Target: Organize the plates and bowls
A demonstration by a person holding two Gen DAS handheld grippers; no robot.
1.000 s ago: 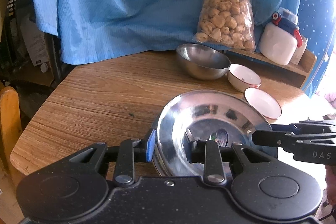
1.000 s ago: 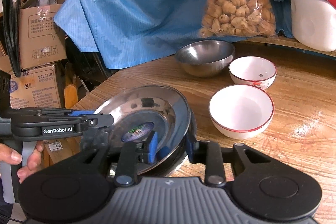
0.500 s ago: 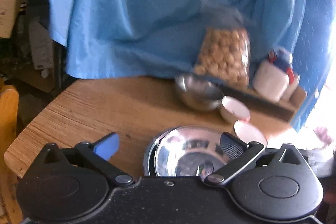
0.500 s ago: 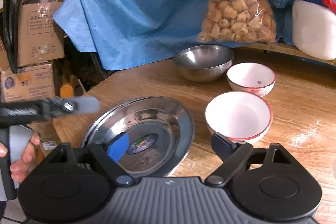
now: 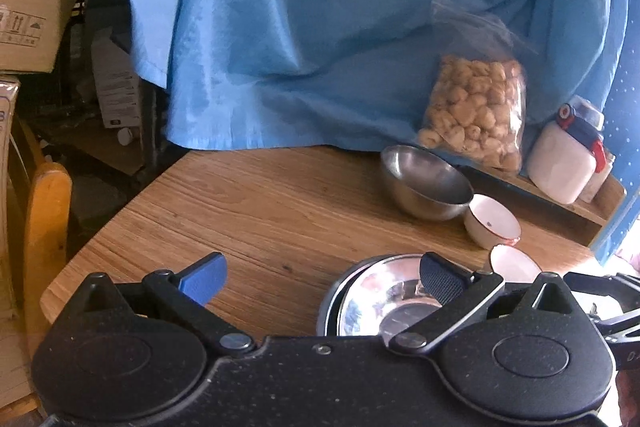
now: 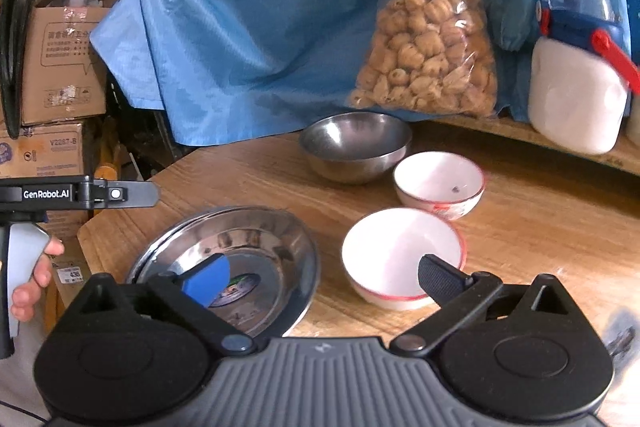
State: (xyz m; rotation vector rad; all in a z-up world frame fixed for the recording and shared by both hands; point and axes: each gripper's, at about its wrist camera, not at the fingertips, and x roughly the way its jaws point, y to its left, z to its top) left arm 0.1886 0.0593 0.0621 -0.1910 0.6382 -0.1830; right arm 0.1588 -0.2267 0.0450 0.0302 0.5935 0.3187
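Note:
Stacked steel plates (image 6: pixel 248 259) lie on the wooden table (image 6: pixel 540 227) near its front left; they also show low in the left wrist view (image 5: pixel 384 303). A steel bowl (image 6: pixel 354 147) stands at the back. Two white bowls with red rims sit right of the plates: a far one (image 6: pixel 440 185) and a near one (image 6: pixel 400 255). My right gripper (image 6: pixel 324 277) is open and empty above the plates and near bowl. My left gripper (image 5: pixel 320 277) is open and empty, left of the plates.
A bag of nuts (image 6: pixel 428 47) and a white jug with a blue lid (image 6: pixel 576 83) stand at the back against a blue cloth (image 6: pixel 240 27). Cardboard boxes (image 6: pixel 60 75) are stacked left of the table. A yellow chair back (image 5: pixel 48 227) is at the left.
Both grippers were shut on the steel plate's rim a second ago. They have opened, let it rest on the stack, and drawn back and up.

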